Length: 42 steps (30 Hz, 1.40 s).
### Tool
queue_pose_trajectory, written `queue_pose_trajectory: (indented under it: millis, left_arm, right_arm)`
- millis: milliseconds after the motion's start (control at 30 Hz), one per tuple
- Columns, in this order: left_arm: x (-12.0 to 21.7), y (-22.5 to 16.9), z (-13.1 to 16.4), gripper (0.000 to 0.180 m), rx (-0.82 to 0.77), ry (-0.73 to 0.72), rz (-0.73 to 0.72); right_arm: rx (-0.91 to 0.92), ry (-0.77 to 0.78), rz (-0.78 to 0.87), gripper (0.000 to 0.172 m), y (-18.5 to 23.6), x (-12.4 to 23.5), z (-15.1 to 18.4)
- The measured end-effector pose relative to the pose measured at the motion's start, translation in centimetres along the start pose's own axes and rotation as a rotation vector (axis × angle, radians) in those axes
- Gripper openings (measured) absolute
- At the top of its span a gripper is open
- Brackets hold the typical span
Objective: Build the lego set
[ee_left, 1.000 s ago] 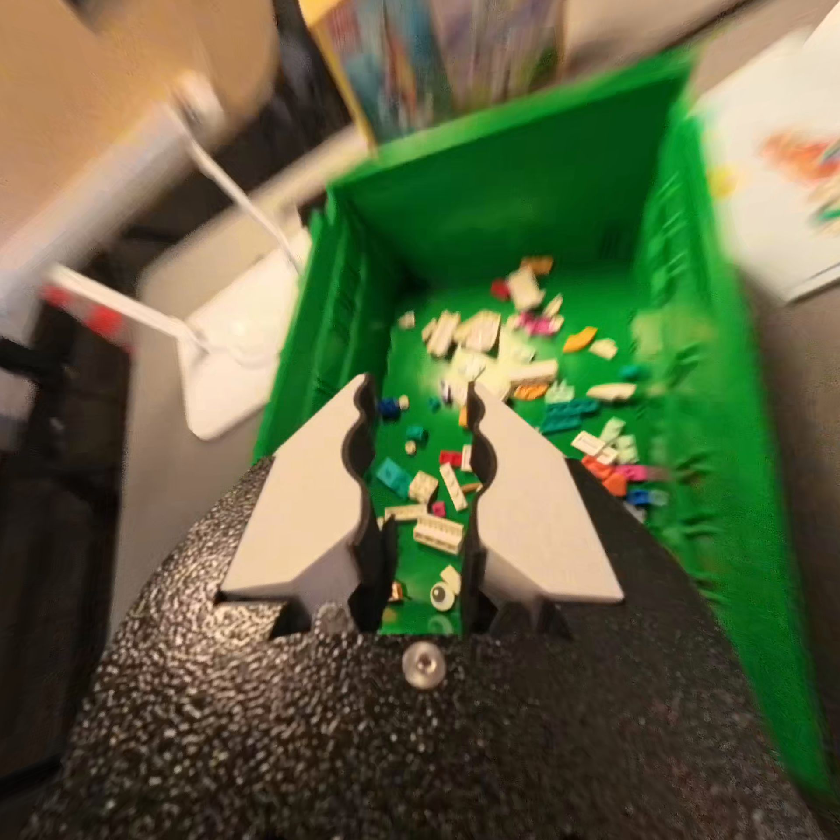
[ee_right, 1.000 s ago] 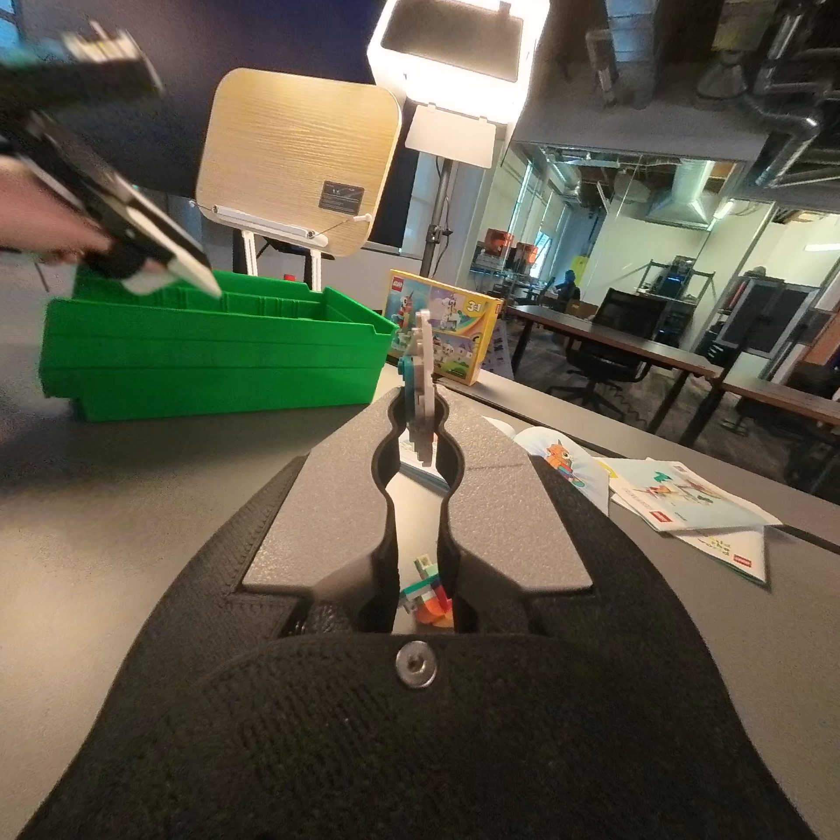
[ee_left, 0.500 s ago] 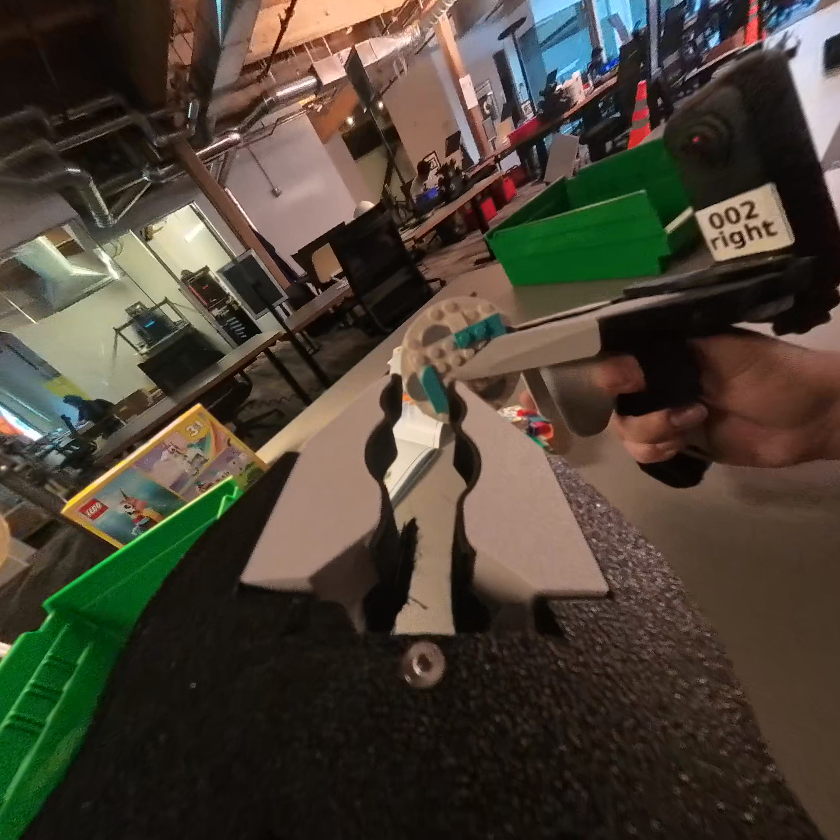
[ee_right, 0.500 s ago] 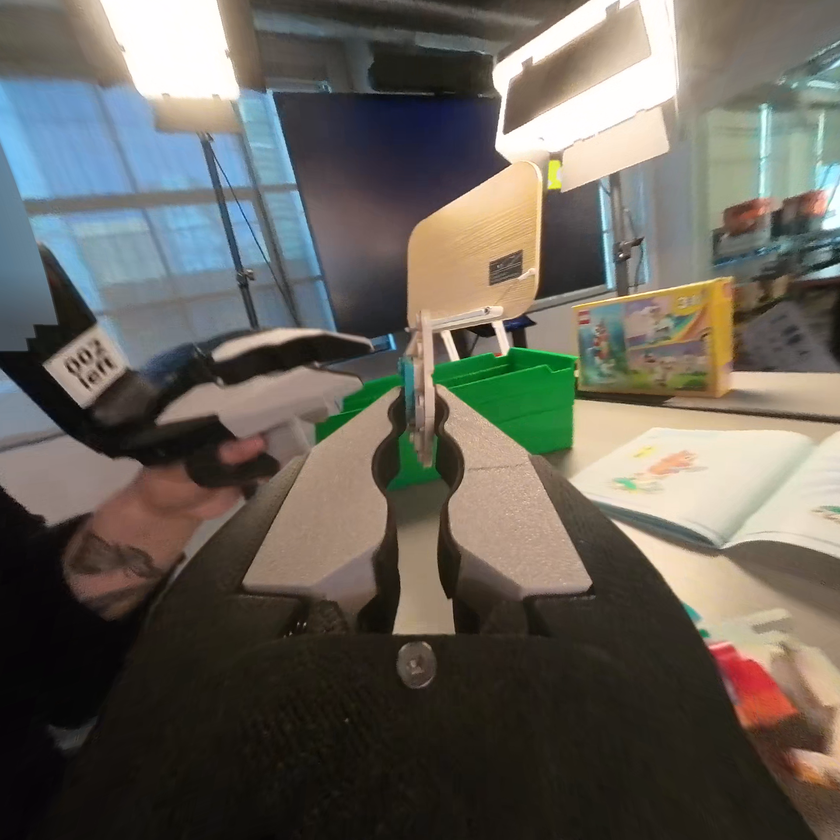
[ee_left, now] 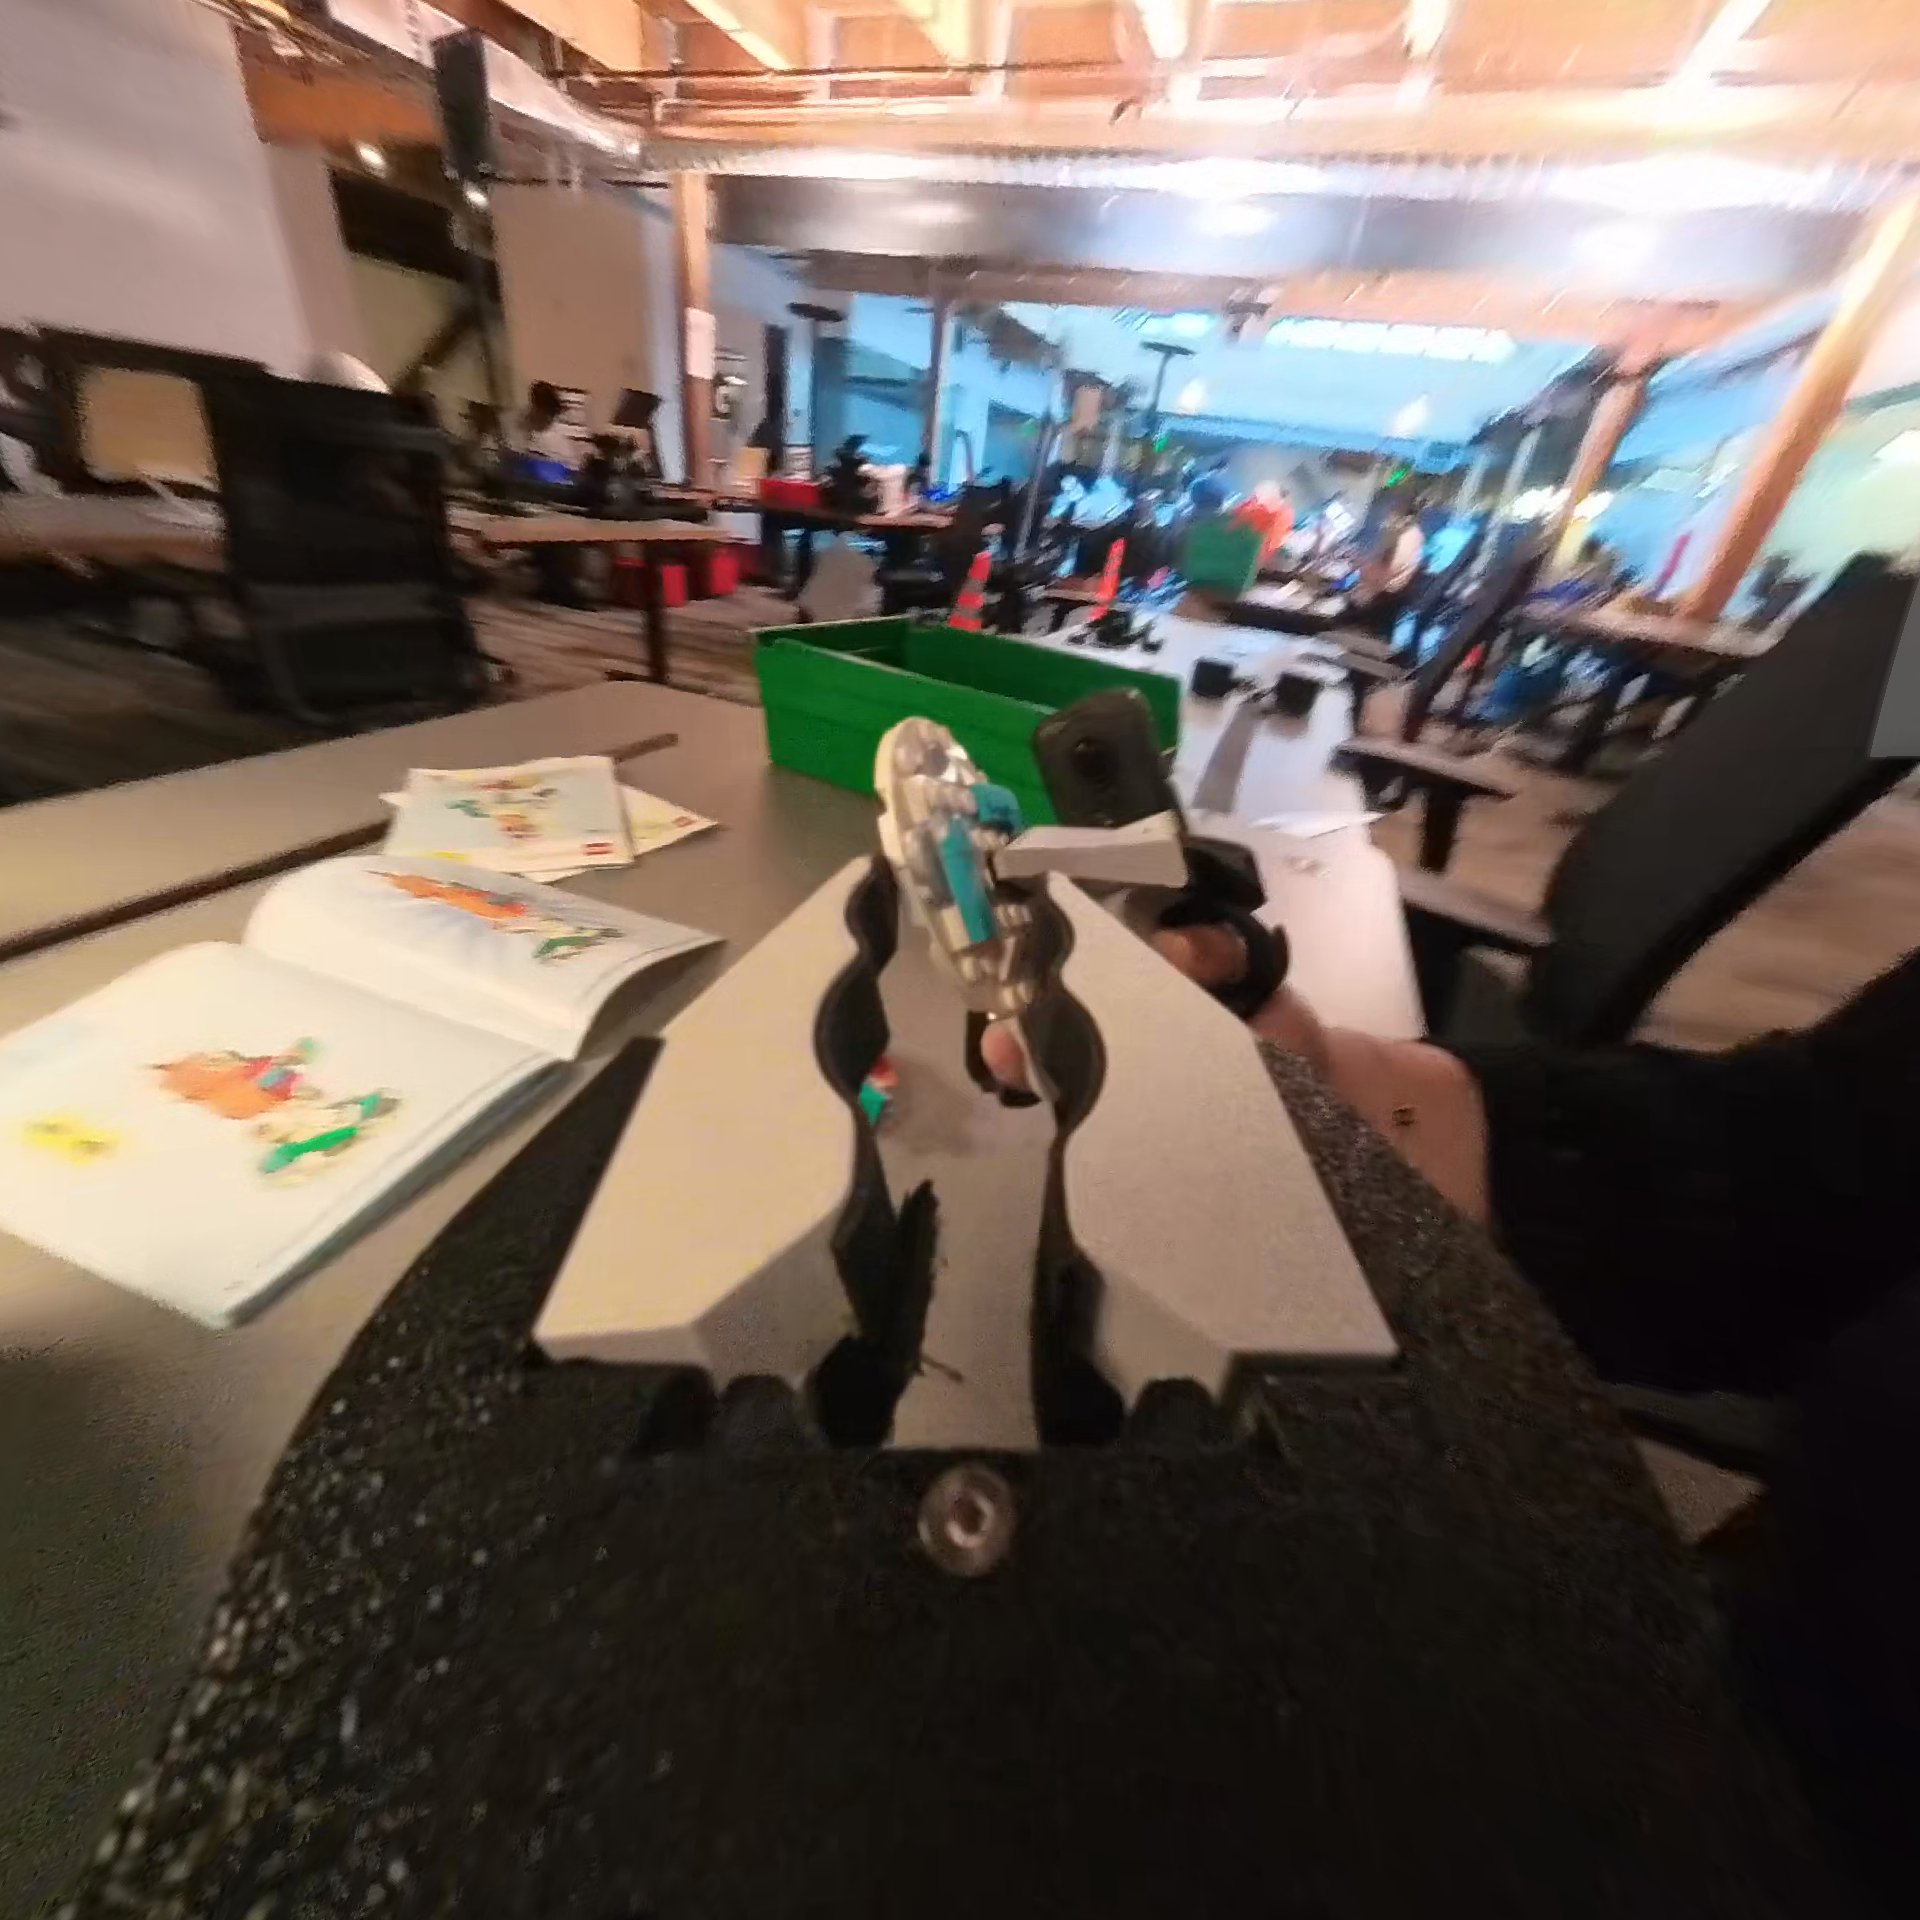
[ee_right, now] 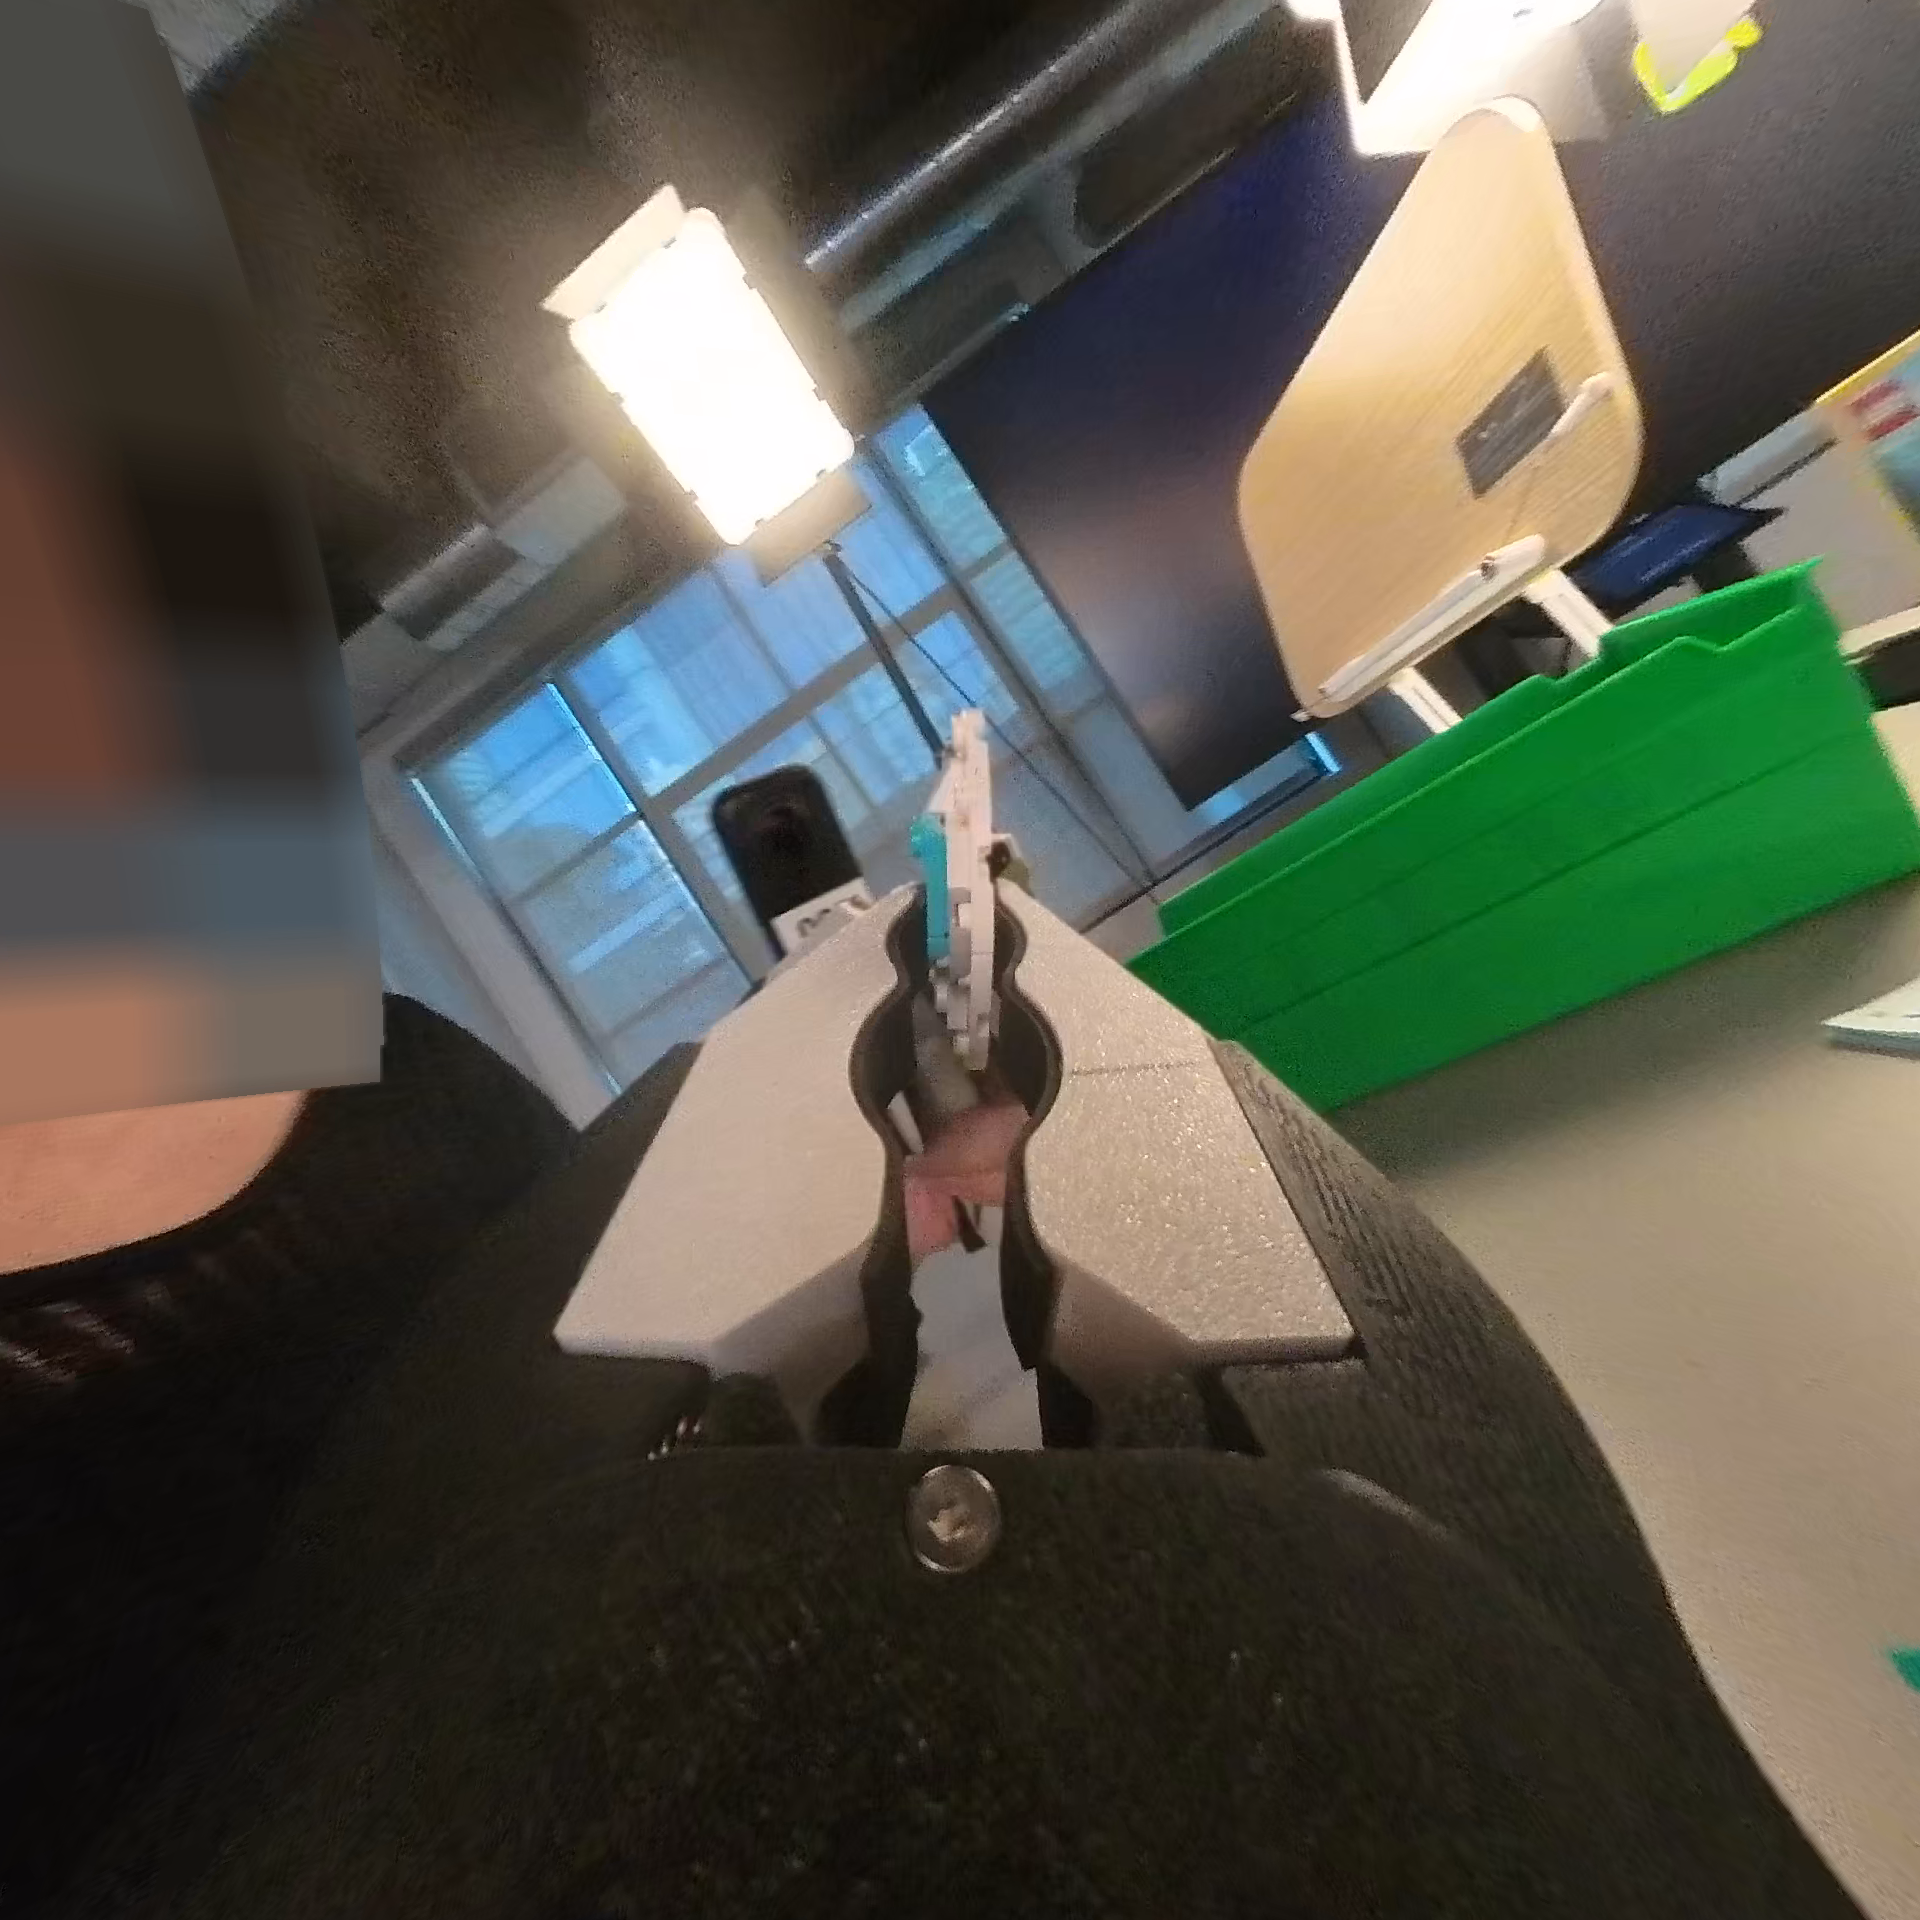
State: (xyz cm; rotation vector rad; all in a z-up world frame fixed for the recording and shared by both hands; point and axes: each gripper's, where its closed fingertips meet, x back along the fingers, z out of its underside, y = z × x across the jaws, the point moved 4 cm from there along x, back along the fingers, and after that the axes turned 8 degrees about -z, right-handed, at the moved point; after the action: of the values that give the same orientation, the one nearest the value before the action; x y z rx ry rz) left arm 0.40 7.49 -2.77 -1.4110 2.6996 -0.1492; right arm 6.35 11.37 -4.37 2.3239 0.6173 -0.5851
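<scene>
My right gripper [ee_right: 958,904] is shut on a round grey studded plate [ee_right: 971,810] with teal pieces on it and holds it upright, edge-on, above the table. In the left wrist view the same plate [ee_left: 940,862] stands tilted between the fingertips of my left gripper [ee_left: 956,894]. The right gripper's fingers [ee_left: 1091,857] clamp it from the right. My left fingers are apart and hold nothing of their own. The plate is close to their pads, but I see no press. The left gripper's body [ee_right: 784,842] shows just behind the plate in the right wrist view.
A green bin [ee_right: 1558,831] stands on the grey table; another green bin [ee_left: 883,707] is farther off. An open booklet [ee_left: 312,1018] and leaflets [ee_left: 520,821] lie at the left. A wooden board on a stand [ee_right: 1455,395] rises behind the bin. A black chair [ee_left: 1714,779] is at the right. My two grippers' fingertips are within a few centimetres of each other.
My left gripper swung away from the bin of loose bricks to the plate, and its jaws narrowed. My right gripper turned towards the left one and stayed shut on the plate.
</scene>
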Motion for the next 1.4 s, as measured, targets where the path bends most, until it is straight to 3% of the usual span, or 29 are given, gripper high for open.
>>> queue_pose_trajectory:
  millis: [33,167,300,467,600,733,900,1033,1133,1267,1400]
  left_arm:
    - [0.1,0.1,-0.1,0.013,0.041,-0.011,0.026]
    - [0.6,0.1,-0.3,0.009,0.148,-0.038,0.106]
    - [1.0,0.4,-0.7,0.006,0.238,-0.118,0.113]
    - [1.5,0.5,-1.5,0.006,0.521,-0.236,0.210]
    - [0.9,-0.2,-0.6,0.006,0.534,-0.244,0.200]
    - [0.7,-0.5,-0.2,0.006,0.565,-0.259,0.216]
    - [0.5,0.4,0.5,0.008,0.524,-0.224,0.115]
    - [0.6,2.2,0.9,0.012,0.276,-0.171,-0.167]
    - [0.8,2.1,0.3,0.012,0.073,-0.159,-0.267]
    - [0.1,0.9,0.7,0.014,-0.006,-0.093,-0.242]
    - [-0.9,0.4,1.5,0.018,0.111,-0.046,-0.168]
  right_arm:
    - [-0.010,-0.002,-0.019,0.007,0.1,0.0,0.1]
    - [0.006,0.016,-0.032,0.008,0.2,-0.4,0.4]
    - [0.048,-0.007,-0.006,0.019,0.2,-0.3,0.2]
    - [0.027,-0.022,-0.076,0.020,1.2,-0.1,0.2]
    - [0.056,0.007,-0.109,0.021,1.9,-0.5,0.7]
    - [0.075,-0.007,-0.087,0.011,1.8,-0.2,0.5]
    - [0.208,0.042,0.054,0.006,1.1,0.1,0.4]
    - [0.425,0.141,0.265,0.006,0.0,0.5,0.4]
    - [0.638,0.245,0.448,0.006,-0.8,0.8,0.5]
    - [0.872,0.343,0.606,0.006,-1.2,1.0,0.6]
    - [1.075,0.414,0.683,0.006,-1.0,0.8,0.8]
